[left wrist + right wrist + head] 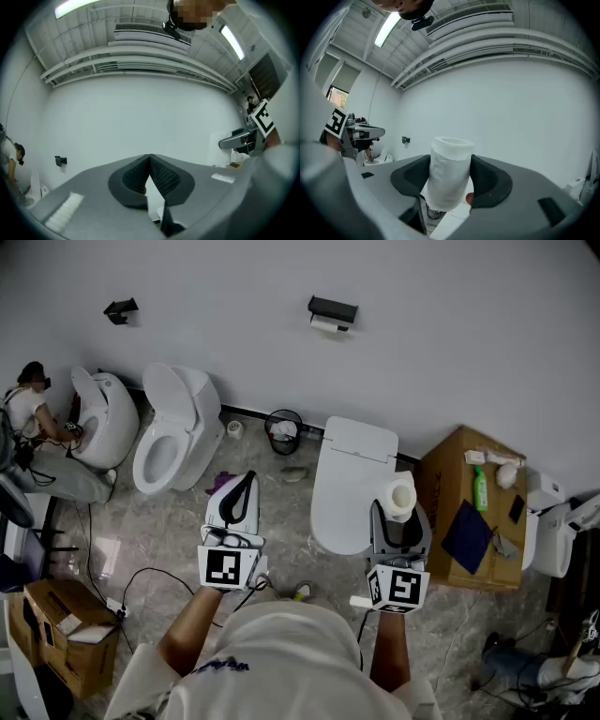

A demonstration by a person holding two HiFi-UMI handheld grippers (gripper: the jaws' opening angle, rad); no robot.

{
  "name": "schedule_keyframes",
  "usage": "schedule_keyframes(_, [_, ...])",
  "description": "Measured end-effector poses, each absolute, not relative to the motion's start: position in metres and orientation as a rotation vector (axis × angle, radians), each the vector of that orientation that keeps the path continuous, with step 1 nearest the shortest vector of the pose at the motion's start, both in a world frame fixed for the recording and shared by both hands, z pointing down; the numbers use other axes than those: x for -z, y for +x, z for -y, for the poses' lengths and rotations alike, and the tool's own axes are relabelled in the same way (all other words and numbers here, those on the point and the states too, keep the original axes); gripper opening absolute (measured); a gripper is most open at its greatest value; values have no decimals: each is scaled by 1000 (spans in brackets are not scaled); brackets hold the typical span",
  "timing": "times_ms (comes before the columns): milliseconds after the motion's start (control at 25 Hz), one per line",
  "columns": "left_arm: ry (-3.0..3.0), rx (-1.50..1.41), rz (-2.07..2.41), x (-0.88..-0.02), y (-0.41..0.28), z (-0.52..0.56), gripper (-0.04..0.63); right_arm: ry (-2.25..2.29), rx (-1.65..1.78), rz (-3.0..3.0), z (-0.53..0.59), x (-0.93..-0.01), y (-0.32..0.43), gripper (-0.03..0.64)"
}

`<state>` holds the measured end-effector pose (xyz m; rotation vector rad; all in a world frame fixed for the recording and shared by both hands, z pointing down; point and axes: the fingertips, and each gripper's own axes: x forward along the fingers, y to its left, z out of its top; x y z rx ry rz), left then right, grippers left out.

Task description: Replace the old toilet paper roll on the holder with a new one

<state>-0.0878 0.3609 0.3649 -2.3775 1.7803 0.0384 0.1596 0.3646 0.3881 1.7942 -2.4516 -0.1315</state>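
**New roll held upright over the closed toilet**

The wire waste bin (283,430) stands at the wall just left of the closed toilet (352,484) and holds crumpled white rubbish with what may be a bit of red; the view is too small to be sure. Right of the toilet, a closed cardboard box (469,512) carries a green bottle (480,488) and a dark blue cloth (467,535) on its top. Far left of the toilet, a second carton (66,634) sits open with pale paper-like pieces in it.

The new toilet paper roll (449,173) is above the toilet's near right edge. Its long axis is close to vertical, with the hollow core end facing up. The right gripper (401,512) has its pads pressed on the roll's two sides. The left gripper (150,161) is left of the toilet with its jaws closed together on nothing.

High on the wall behind the toilet hangs the holder (332,309), with the old roll (328,324) lying level in it.
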Motion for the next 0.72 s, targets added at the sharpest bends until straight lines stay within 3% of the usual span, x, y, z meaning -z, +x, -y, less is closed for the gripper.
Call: schedule_keyframes(720, [-2348, 6, -1760, -366, -41, -375, 2, 1750, 98, 2543, -362, -392, 198, 268])
